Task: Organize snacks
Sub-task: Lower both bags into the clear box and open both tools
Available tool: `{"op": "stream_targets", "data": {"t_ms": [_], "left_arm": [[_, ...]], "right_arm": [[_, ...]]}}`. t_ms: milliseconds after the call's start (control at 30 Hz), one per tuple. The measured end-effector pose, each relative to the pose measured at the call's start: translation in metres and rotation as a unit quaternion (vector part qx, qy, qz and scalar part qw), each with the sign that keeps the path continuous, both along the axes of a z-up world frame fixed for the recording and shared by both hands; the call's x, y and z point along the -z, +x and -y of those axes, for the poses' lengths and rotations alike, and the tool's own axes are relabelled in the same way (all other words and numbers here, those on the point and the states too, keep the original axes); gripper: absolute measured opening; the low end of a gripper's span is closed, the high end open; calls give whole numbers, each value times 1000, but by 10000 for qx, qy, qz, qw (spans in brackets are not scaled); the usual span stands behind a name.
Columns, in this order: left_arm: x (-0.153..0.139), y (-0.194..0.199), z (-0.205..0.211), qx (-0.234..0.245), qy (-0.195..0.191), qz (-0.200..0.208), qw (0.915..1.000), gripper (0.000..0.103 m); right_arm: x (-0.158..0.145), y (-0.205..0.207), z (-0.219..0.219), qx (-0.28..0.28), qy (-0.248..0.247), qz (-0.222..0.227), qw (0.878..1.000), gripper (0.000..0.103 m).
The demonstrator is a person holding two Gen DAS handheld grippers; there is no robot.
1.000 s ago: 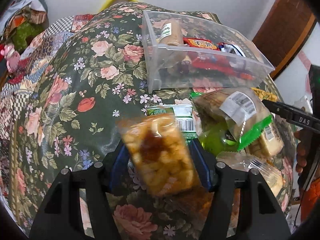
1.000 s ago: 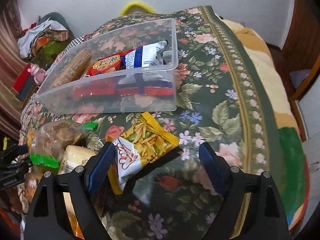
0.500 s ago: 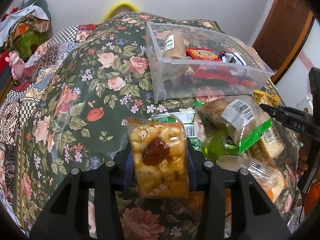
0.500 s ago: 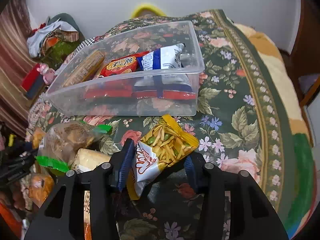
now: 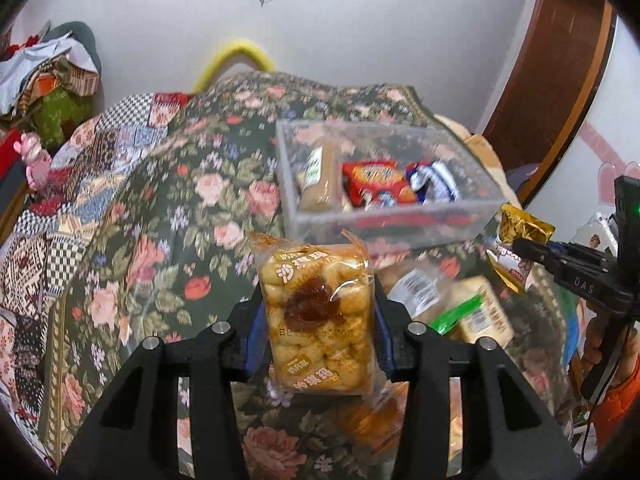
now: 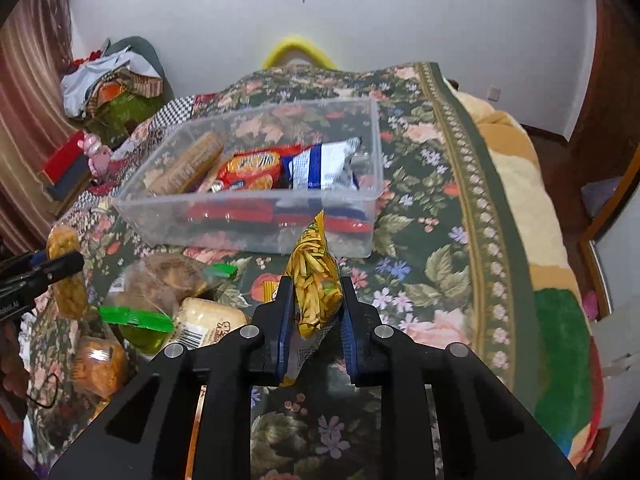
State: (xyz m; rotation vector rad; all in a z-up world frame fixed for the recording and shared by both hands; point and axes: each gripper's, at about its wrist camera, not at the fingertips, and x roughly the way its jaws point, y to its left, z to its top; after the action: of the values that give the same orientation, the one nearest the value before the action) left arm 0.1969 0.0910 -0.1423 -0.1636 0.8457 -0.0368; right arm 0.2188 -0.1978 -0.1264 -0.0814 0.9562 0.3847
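I am holding the cake packet [image 5: 318, 320] clamped in my left gripper [image 5: 318, 332] and the yellow crisp bag [image 6: 316, 284] pinched in my right gripper [image 6: 314, 320], both lifted just short of the clear bin [image 6: 248, 216], aiming to clear its near wall before releasing.

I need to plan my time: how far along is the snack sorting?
Done: three packs already lie in the clear bin: a tan biscuit sleeve, a red pack and a blue-white bag. In hand: the left tool grips a puffed rice cake pack; the right tool grips a yellow snack bag. Left: several loose snacks beside the bin.
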Motion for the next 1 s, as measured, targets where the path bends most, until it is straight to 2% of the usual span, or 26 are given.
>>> {"op": "stream_targets", "data": {"t_ms": [267,567,800,1000], "left_arm": [[-30,23,12,102,-19,337,9994,44],[-46,58,31,271,60,524,9982,44],[-39,90,45,412,134,459,9980,44],[-23,115,51,486,47,275,9984,44]], "right_arm": [[-31,6,7,78,175,416,9989,19],[-47,24,-4,40,389,667,9970,19],[-41,44,-23,-127,383,678,9969,19],[-28,62,-38,-286,358,541,9975,19]]}}
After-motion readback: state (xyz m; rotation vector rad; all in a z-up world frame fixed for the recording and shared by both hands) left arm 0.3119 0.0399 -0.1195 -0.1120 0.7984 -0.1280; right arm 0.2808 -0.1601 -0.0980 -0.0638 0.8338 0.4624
